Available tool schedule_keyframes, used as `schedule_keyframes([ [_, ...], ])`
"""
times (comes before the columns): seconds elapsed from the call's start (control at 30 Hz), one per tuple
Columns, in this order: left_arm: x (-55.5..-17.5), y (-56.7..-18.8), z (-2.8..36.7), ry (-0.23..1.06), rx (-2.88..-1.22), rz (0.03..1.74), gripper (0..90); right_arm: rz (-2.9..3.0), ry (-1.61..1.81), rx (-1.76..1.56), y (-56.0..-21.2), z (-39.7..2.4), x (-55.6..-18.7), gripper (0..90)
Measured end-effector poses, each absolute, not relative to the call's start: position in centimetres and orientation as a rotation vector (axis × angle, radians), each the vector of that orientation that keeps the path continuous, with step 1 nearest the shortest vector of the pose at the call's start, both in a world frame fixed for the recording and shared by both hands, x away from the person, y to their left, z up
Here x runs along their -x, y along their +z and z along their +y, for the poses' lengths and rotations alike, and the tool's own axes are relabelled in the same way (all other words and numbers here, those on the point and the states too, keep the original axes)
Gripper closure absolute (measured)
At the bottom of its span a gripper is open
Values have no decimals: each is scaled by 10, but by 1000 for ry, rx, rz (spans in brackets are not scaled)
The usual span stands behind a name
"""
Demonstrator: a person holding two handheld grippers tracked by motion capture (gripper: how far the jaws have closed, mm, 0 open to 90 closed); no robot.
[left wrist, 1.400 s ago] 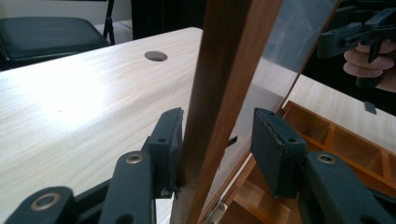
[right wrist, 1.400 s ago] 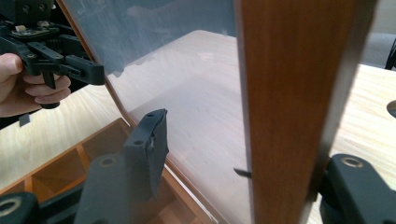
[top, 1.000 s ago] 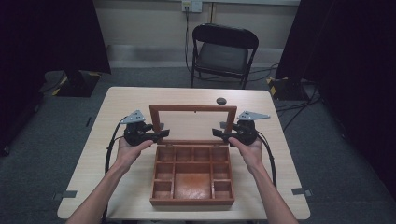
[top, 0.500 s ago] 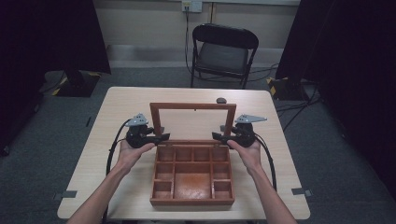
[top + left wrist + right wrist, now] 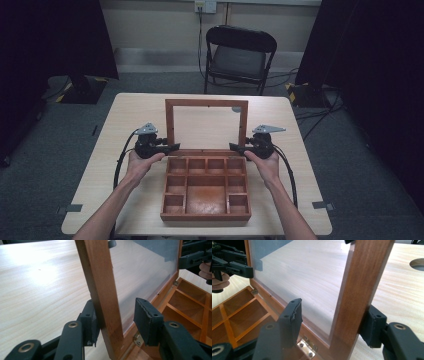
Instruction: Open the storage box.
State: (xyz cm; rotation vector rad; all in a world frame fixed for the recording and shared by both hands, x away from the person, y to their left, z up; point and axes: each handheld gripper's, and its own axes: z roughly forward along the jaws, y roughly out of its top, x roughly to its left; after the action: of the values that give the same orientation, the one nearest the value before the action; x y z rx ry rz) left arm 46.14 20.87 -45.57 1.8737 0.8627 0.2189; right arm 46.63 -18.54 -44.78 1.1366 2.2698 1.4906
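Wooden, glass-paned lid (image 5: 206, 102) of the compartmented brown box (image 5: 206, 187) stands upright; left gripper (image 5: 115, 322) and right gripper (image 5: 332, 321) straddle its side rails, jaws released, apparently steadying it.

I'm working in a lab/studio: black curtains (image 5: 50, 40) at frame sides, grey carpet (image 5: 65, 150), taped floor marks, folding chair (image 5: 239, 55) top center.

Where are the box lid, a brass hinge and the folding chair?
box lid (image 5: 206, 102), high view, top rail of frame
brass hinge (image 5: 306, 346), right gripper view, hinge leaf
folding chair (image 5: 237, 61), high view, seat
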Motion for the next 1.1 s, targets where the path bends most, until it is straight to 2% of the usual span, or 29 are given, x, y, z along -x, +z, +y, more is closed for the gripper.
schedule_keyframes([
  [0.33,-471,-466,209,158,-1869,904,475,2274,1445,-1206,-459,-181,-473,360],
  [0.83,-481,-477,218,53,-1883,995,391,2275,1344,-1331,-472,-176,-480,183],
  [0.97,-483,-482,220,12,-1861,1008,386,2280,1341,-1348,-474,-179,-481,193],
  [1.03,-482,-482,220,48,-1872,1009,367,2285,1342,-1363,-474,-179,-481,191],
  [1.1,-482,-481,222,60,-1872,1017,390,2301,1361,-1418,-477,-181,-483,188],
])
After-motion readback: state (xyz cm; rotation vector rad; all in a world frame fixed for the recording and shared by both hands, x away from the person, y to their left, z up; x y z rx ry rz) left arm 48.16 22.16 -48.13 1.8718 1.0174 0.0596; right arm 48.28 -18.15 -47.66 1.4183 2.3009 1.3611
